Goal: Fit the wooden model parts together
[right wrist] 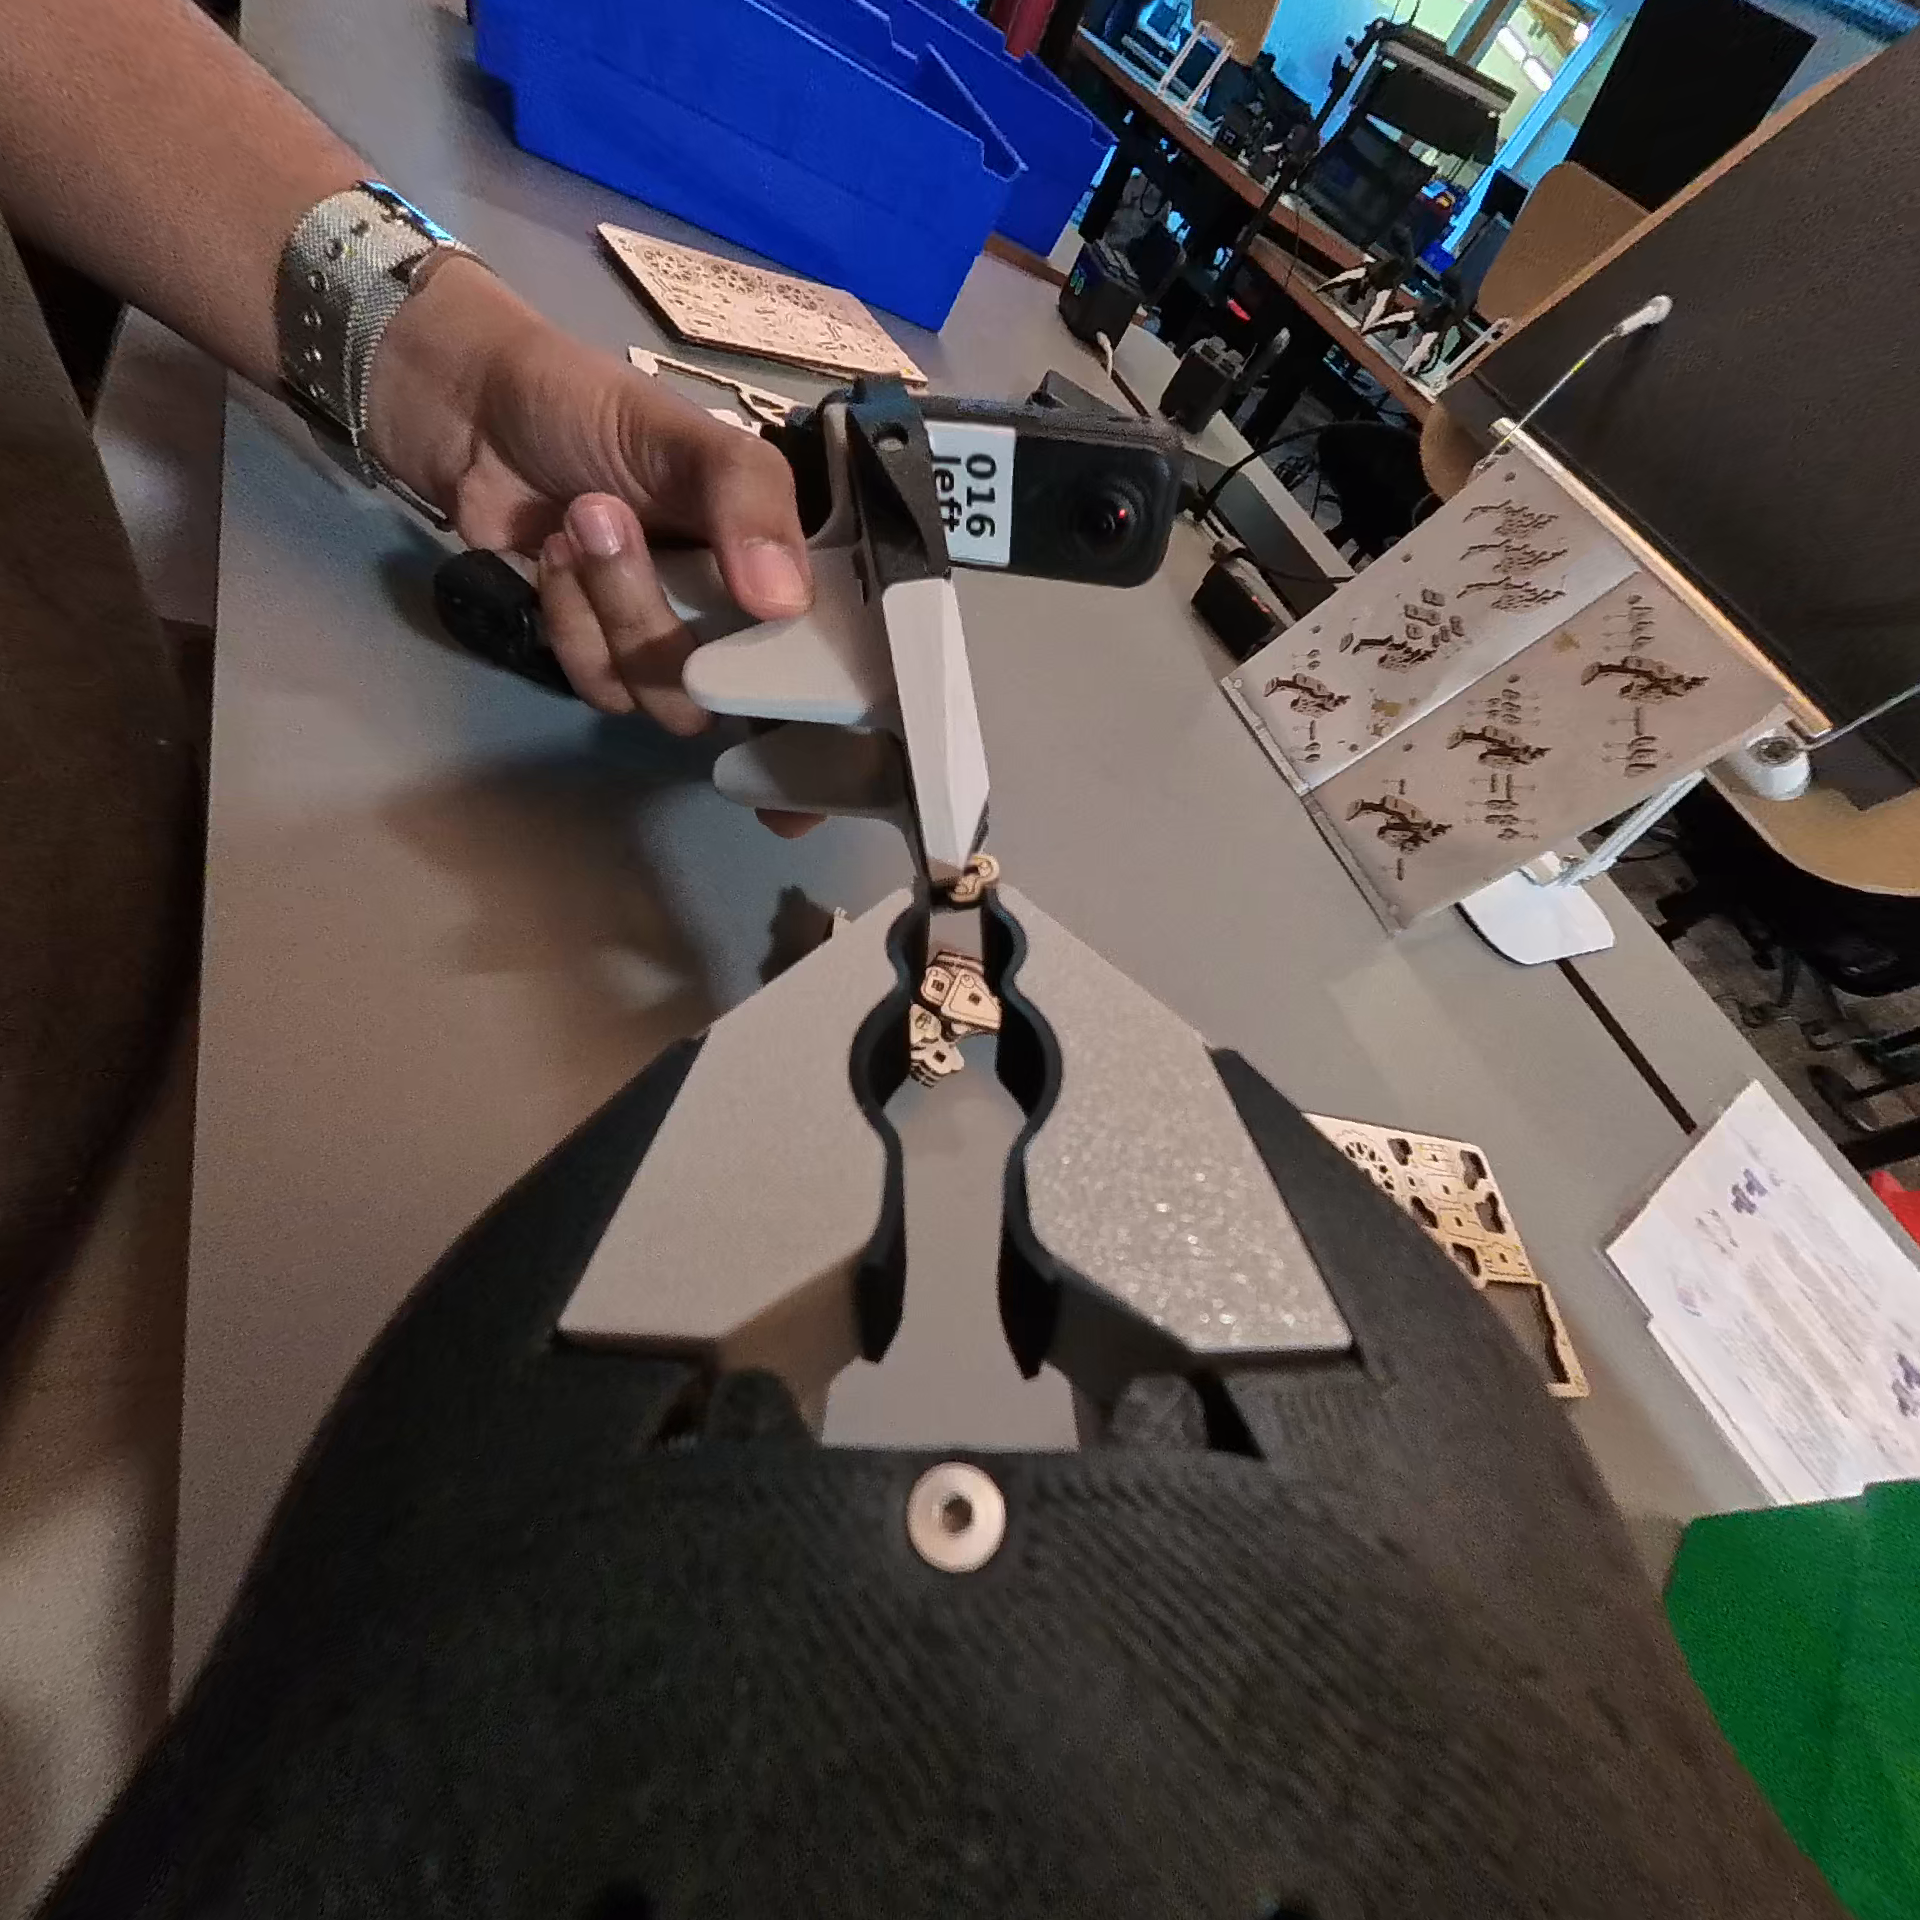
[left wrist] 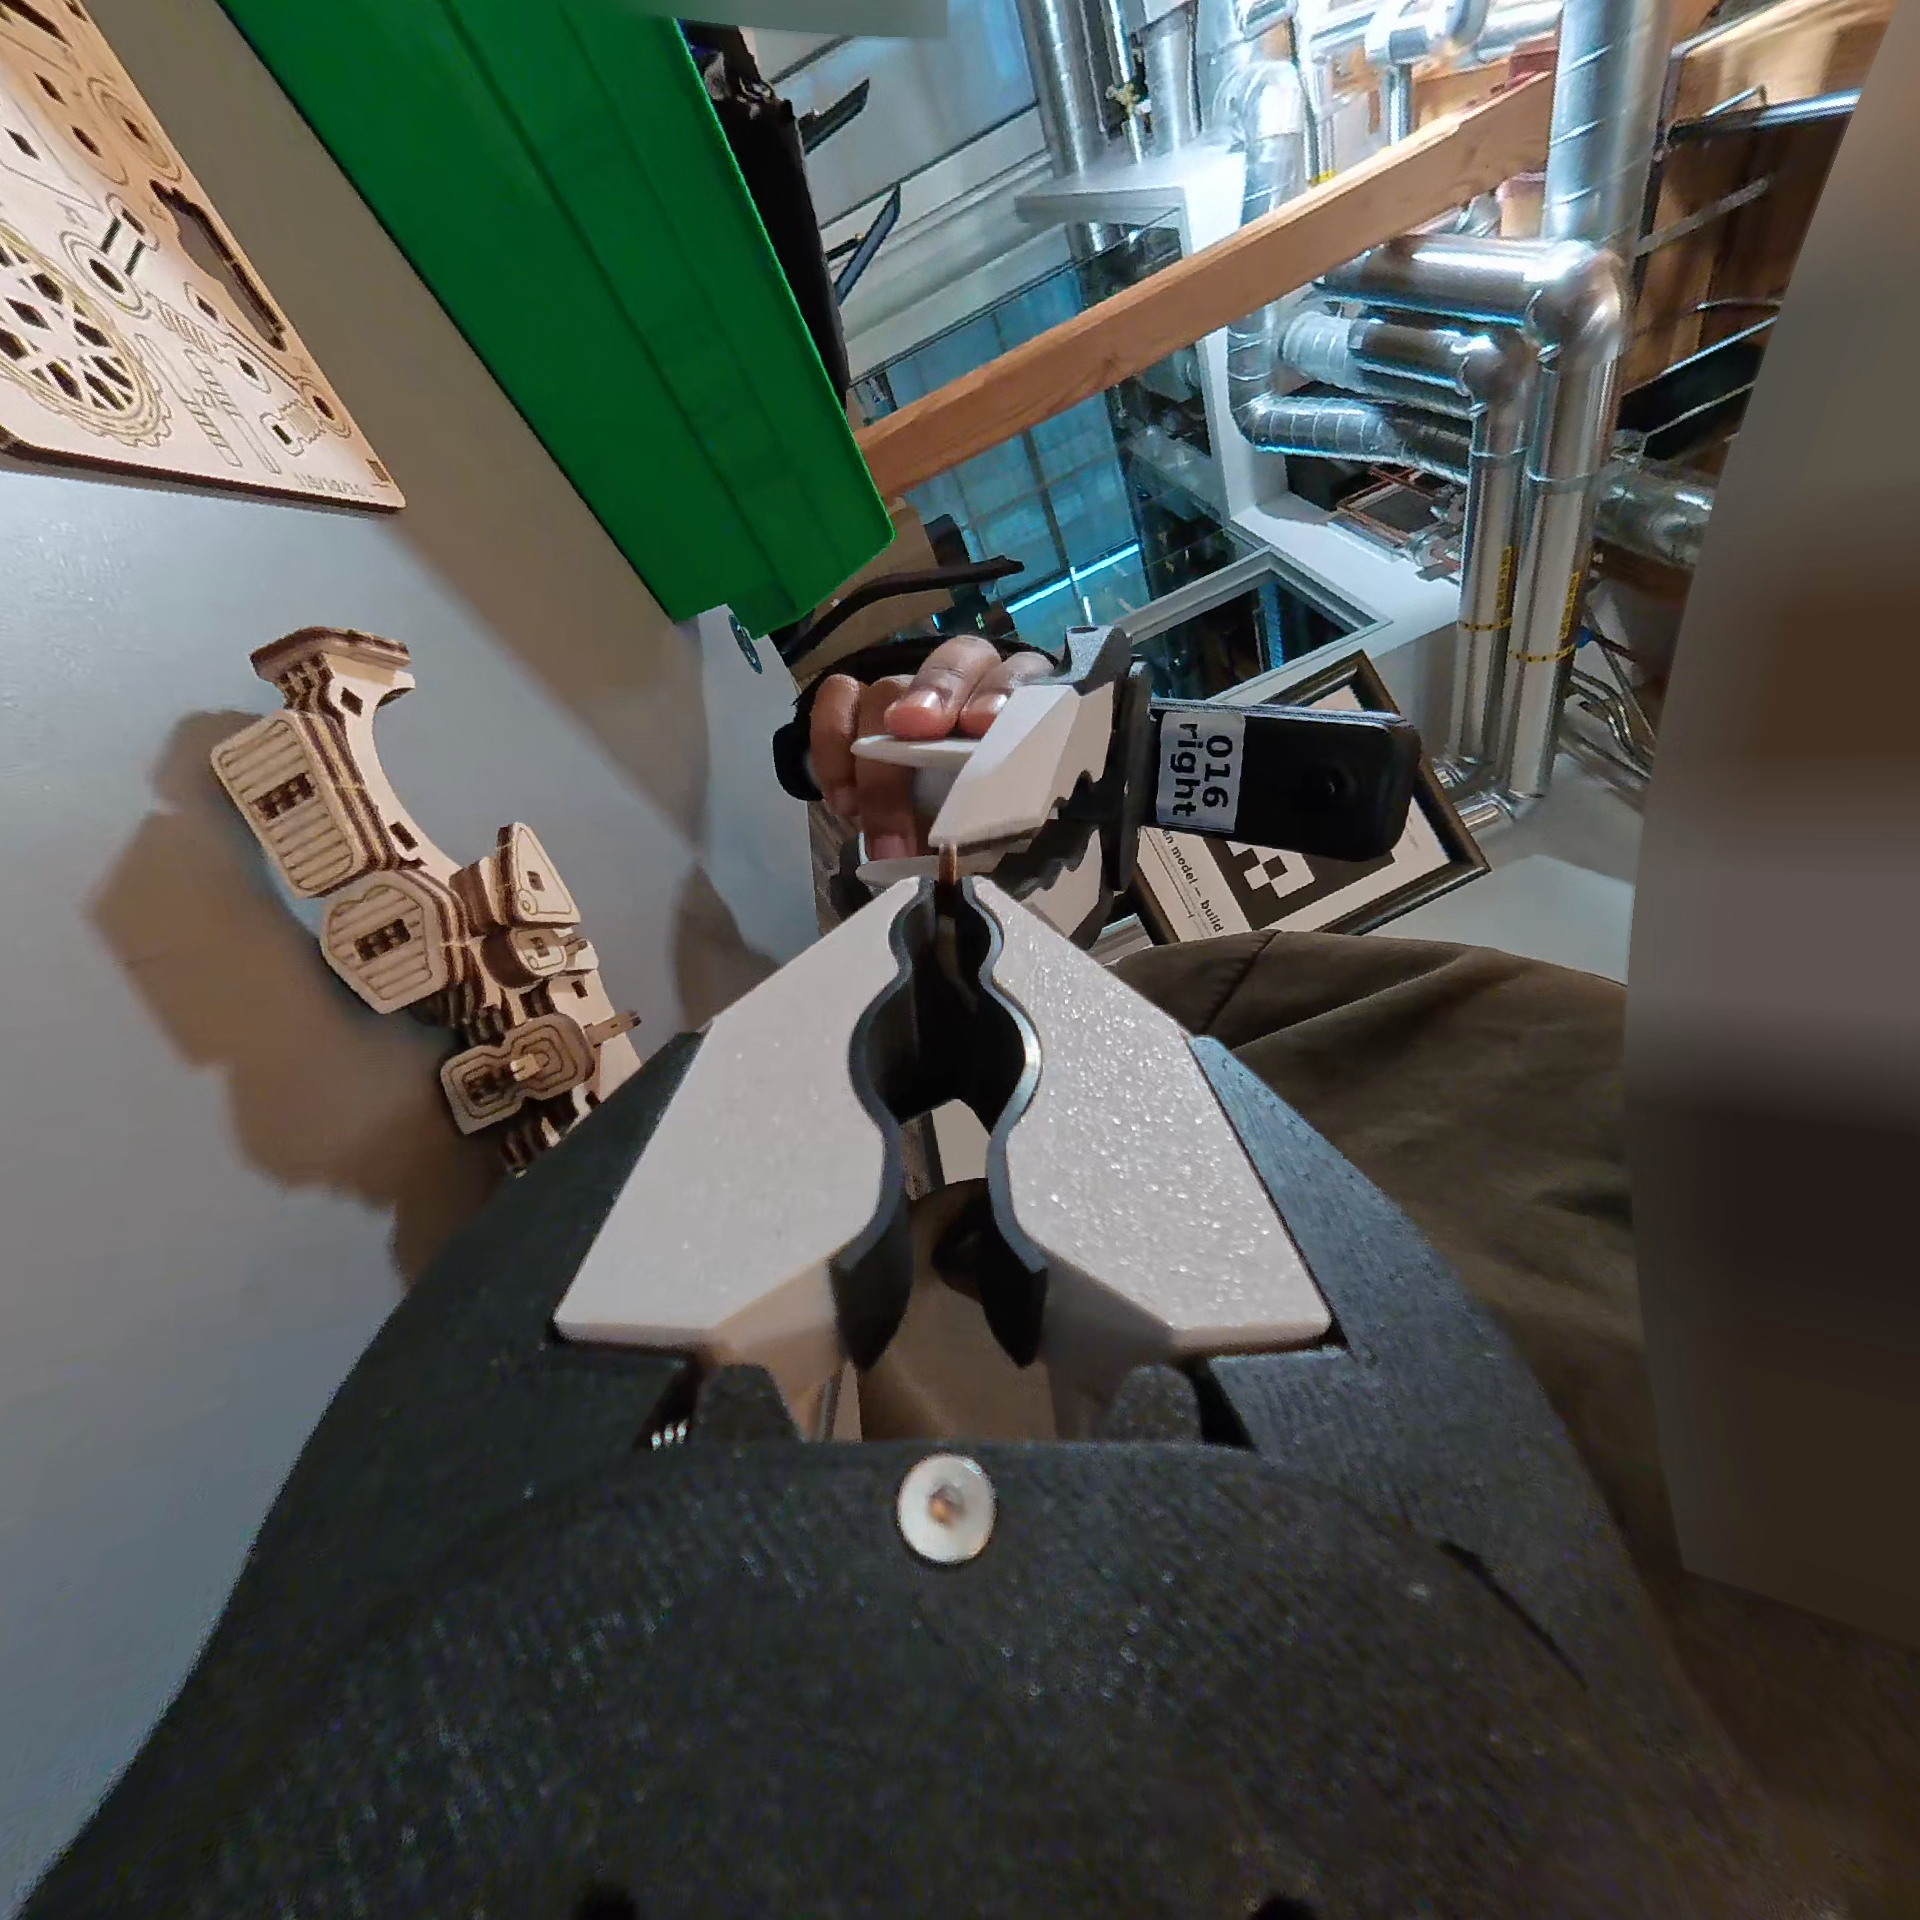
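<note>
table: grey flat tabletop [right wrist: 1091,727], under and beyond both sets of fingers
blue bins: big blue plastic bins [right wrist: 790,135], far end of the table, well past the right fingers
green bin: green plastic bin [left wrist: 623,312], up and left of the left fingers
instruction sheet: white printed sheet with model pictures on a stand [right wrist: 1507,686], right of the right fingertips
wooden sheets: flat laser-cut plywood sheets, one top left of the left view [left wrist: 156,260], one near the blue bins [right wrist: 758,301], one partly hidden behind the right finger's base [right wrist: 1455,1216]
wooden model: pale, partly built plywood model with dark burnt edges [left wrist: 416,914], lying on the table left of the left fingers, apart from them; glimpsed through the gap between the right fingers [right wrist: 951,1003]
left gripper: black body, grey fingers [left wrist: 943,896], held by a hand [right wrist: 582,509] with a silver mesh watch band; tips pinched together on the small part
right gripper: black body, grey fingers [right wrist: 951,906], tips nearly together; cannot tell if they grip the part
small wooden part: tiny pale plywood piece [right wrist: 971,878], at the left fingertips, right at the right fingertips, held in the air above the table
meeting point: both tip pairs touching or almost touching at the small part
</note>
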Tool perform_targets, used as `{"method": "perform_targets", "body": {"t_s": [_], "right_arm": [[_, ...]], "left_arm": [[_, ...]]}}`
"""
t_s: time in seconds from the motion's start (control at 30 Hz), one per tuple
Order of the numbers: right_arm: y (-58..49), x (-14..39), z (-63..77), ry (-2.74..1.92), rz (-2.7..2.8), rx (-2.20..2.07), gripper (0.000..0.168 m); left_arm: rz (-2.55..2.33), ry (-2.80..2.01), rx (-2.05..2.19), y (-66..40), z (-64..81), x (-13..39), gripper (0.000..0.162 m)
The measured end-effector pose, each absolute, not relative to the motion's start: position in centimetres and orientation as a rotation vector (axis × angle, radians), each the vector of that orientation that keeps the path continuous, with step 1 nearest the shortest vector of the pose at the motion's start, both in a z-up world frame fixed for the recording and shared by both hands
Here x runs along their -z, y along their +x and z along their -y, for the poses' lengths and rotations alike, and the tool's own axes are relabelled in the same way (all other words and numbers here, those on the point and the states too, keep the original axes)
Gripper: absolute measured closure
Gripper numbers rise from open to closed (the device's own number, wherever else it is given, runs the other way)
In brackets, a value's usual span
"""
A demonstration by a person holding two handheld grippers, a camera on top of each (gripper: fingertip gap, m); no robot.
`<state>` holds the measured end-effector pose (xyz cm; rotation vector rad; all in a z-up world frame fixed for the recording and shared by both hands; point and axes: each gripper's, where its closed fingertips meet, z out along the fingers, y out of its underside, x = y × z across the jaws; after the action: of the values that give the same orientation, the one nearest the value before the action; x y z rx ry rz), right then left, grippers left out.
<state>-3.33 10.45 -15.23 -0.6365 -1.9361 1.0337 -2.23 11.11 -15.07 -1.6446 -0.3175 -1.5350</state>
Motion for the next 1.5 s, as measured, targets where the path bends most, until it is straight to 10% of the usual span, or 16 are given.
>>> {"method": "perform_targets", "body": {"t_s": [0.97,1.5], "right_arm": [[-3.4,14.4,-11.0,-0.799,1.915,-1.084,0.163],[-3.6,21.0,-13.2,-1.347,2.074,-1.102,0.163]], "left_arm": [[0.367,-1.542,1.611,-3.4,-11.0,14.3,0.154],[0.453,-2.034,0.991,-6.9,-11.3,21.0,0.135]]}}
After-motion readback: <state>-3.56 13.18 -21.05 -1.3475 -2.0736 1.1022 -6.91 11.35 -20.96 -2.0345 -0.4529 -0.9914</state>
